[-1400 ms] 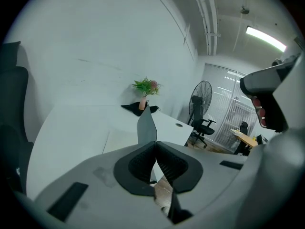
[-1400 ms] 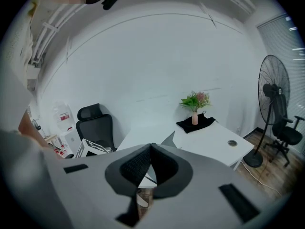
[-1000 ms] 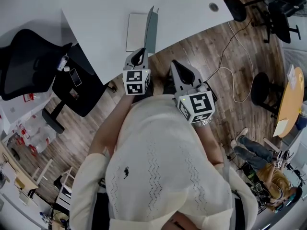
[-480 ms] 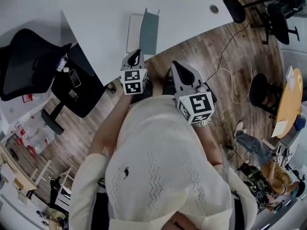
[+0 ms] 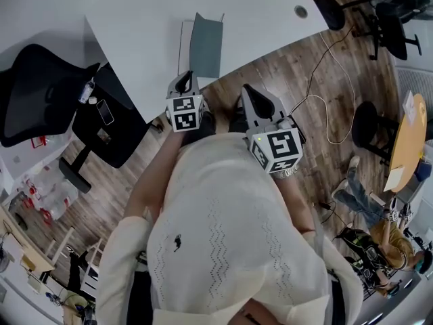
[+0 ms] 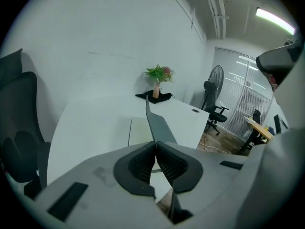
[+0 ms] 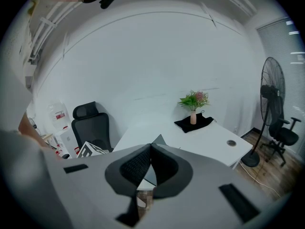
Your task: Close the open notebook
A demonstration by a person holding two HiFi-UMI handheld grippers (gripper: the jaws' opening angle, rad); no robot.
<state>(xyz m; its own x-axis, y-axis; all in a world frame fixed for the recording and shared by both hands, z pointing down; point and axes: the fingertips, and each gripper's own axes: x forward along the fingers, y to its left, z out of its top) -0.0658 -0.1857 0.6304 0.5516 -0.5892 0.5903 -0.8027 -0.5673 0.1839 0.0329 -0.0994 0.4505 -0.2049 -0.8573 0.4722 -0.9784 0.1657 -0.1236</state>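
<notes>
Jaws together, our left gripper [image 5: 186, 79] is sliding left at the near edge of the notebook [image 5: 201, 58] on the desk [image 5: 257, 19]. Its grey cover [image 5: 207, 42] is tipping over the white page [image 5: 183, 46], nearly closing. Right gripper [image 5: 248, 89] jaws are resting together.

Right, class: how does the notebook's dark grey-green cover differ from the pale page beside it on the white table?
The dark grey-green cover is much darker than the pale page. The cover stands tilted up off the white table; the page lies flat on it. From above, the cover shows broad, the page as a narrow strip. Both are rectangular parts of one notebook.
</notes>
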